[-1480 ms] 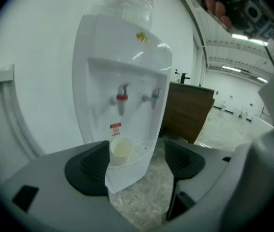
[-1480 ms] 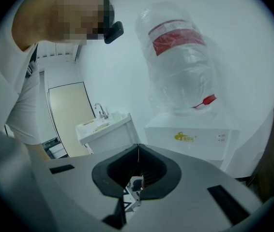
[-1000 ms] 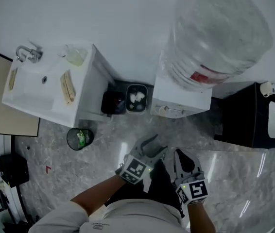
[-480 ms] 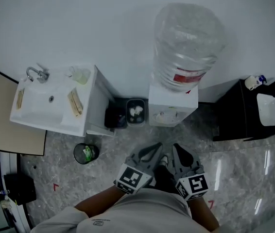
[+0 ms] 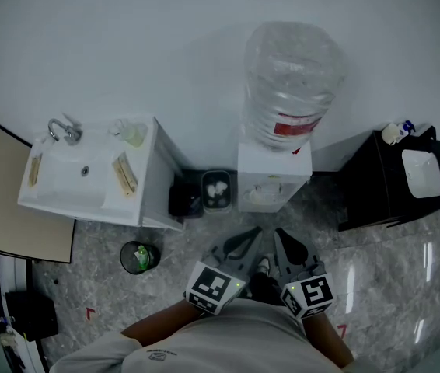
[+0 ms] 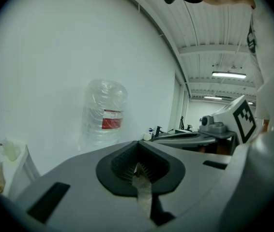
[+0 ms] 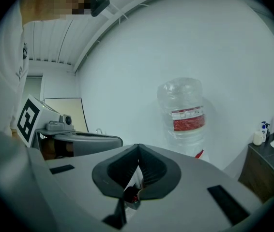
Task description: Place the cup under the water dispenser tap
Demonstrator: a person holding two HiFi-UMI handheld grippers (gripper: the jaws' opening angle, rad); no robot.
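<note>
The white water dispenser stands against the wall with a large clear bottle on top; the bottle also shows in the left gripper view and the right gripper view. A red tap lever shows under the bottle. Both grippers hover side by side in front of the dispenser, pointing at it from a distance. My left gripper is shut with nothing in it, its tips meeting. My right gripper is shut too, tips together. I see no cup in either gripper.
A white sink cabinet stands left of the dispenser. Between them sit a black bin and a bin with white scraps. A round waste basket stands on the marble floor. A black cabinet with a basin is at the right.
Both grippers have risen and the head view has pulled back from the dispenser. The left gripper's jaws, spread a second ago, have closed.
</note>
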